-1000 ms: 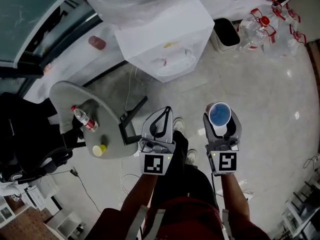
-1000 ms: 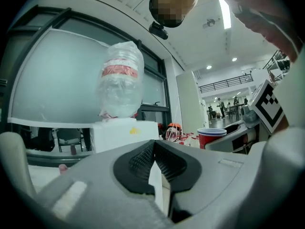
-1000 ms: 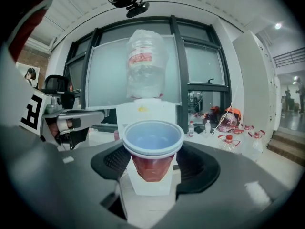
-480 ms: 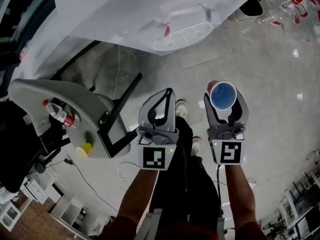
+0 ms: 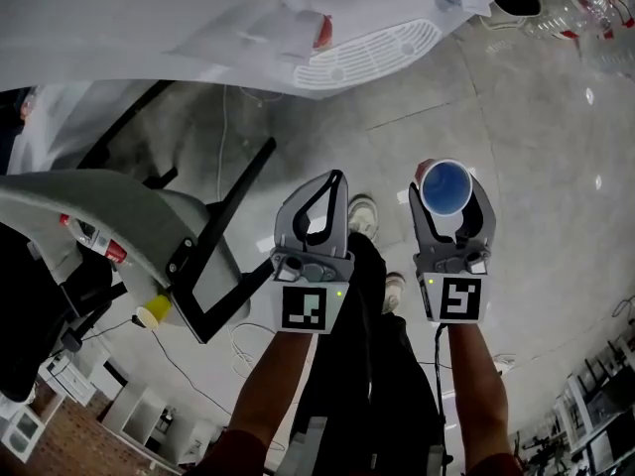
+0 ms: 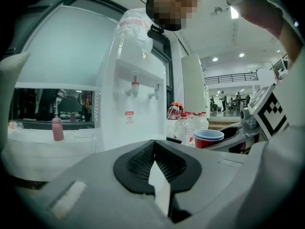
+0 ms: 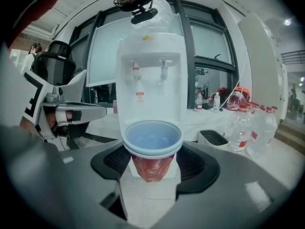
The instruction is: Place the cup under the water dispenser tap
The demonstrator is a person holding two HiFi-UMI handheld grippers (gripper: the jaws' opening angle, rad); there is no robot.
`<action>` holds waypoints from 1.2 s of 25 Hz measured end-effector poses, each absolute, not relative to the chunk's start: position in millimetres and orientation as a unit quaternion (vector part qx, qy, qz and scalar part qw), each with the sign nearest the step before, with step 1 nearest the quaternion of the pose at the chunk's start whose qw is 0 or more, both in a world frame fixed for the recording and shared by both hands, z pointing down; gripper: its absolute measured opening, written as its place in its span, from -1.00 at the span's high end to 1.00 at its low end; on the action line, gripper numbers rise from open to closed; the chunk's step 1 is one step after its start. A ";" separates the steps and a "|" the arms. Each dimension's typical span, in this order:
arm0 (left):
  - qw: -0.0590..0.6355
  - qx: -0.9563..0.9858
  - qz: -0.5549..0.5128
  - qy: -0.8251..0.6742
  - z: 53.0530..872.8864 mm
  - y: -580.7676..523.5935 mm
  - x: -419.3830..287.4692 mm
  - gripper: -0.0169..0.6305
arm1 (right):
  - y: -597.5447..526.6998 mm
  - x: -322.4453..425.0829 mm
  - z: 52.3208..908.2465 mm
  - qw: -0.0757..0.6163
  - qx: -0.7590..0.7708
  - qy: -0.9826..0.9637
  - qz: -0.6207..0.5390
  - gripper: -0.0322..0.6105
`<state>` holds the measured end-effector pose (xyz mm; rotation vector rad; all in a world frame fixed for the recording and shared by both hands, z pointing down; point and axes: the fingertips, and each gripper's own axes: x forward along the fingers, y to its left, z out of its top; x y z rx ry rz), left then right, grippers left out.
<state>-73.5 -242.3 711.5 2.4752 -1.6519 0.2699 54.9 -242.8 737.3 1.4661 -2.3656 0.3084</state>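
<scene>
A red cup with a blue inside stands upright between the pads of my right gripper, which is shut on its lower wall. In the head view the cup sits in that gripper at centre right. The white water dispenser stands straight ahead, with its red tap and second tap above the cup's rim. From above I see the dispenser's drip grille. My left gripper is shut and empty, level with the right one; its view shows the dispenser and the cup.
At the left, a grey chair holds a water bottle and a yellow cup. To the right of the dispenser are a black bin and several large water bottles. A pink bottle stands on the left ledge.
Both grippers and the head camera have sunk lower. The dispenser and chair look larger and have slid toward the picture's edges. The cup stays in the right gripper.
</scene>
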 end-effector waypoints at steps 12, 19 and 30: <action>0.096 0.820 0.100 -0.556 724.0 -242.5 -80.4 0.95 | -281.4 46.1 755.6 0.180 0.513 -0.832 0.109 -0.02; 0.100 0.818 0.103 -0.557 725.5 -249.7 -85.2 0.95 | -339.4 29.5 743.9 0.157 0.511 -0.839 0.096 -0.02; 0.105 0.824 0.106 -0.547 727.3 -249.5 -77.4 0.95 | -410.7 17.7 735.5 0.153 0.512 -0.843 0.061 -0.02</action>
